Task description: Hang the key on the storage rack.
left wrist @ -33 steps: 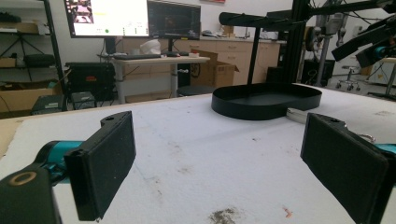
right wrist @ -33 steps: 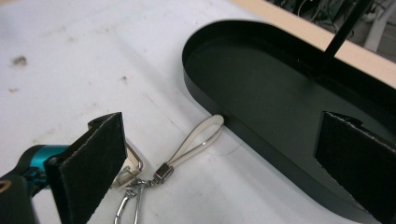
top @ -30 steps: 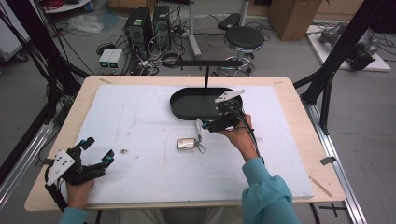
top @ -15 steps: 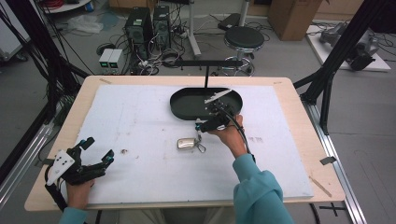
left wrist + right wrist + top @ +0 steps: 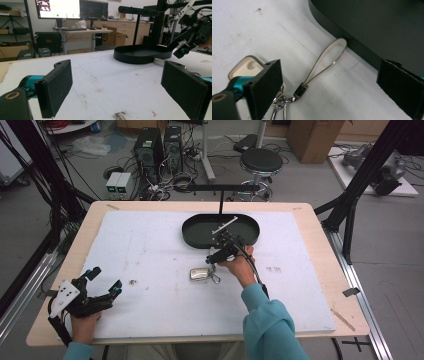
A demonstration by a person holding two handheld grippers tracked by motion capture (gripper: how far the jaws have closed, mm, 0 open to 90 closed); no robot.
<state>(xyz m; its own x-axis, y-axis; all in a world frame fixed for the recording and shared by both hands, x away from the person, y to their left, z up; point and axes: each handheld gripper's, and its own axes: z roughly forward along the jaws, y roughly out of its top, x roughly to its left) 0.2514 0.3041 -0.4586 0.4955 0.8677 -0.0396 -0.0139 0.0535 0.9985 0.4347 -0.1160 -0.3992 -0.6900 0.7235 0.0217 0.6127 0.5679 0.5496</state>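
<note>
The left gripper (image 5: pixel 102 292) rests at the table's (image 5: pixel 310 285) near left corner, well apart from the black oval tray (image 5: pixel 200 237), its jaws spread wide with nothing between them; it looks parked out of the way.

Nearer the middle, just in front of the tray, lies a small cream key fob (image 5: pixel 199 274) on the white mat (image 5: pixel 150 260). The right gripper view shows its metal clasp (image 5: pixel 280 102) and a pale strap loop (image 5: pixel 325 61) running from the fob toward the tray, the loop's far end touching the tray's outer wall. The right gripper (image 5: pixel 220 256) hovers over this strap, jaws released on either side of it and holding nothing, apparently lined up to pinch the loop rather than the flat fob body, which would be harder to lift off the mat.

The tray wall right behind the loop crowds the far jaw and could block a clean closing. A black T-shaped stand (image 5: pixel 221 195) rises from the tray's far side; beyond the table are a stool (image 5: pixel 261 161) and computer towers (image 5: pixel 160 145).
</note>
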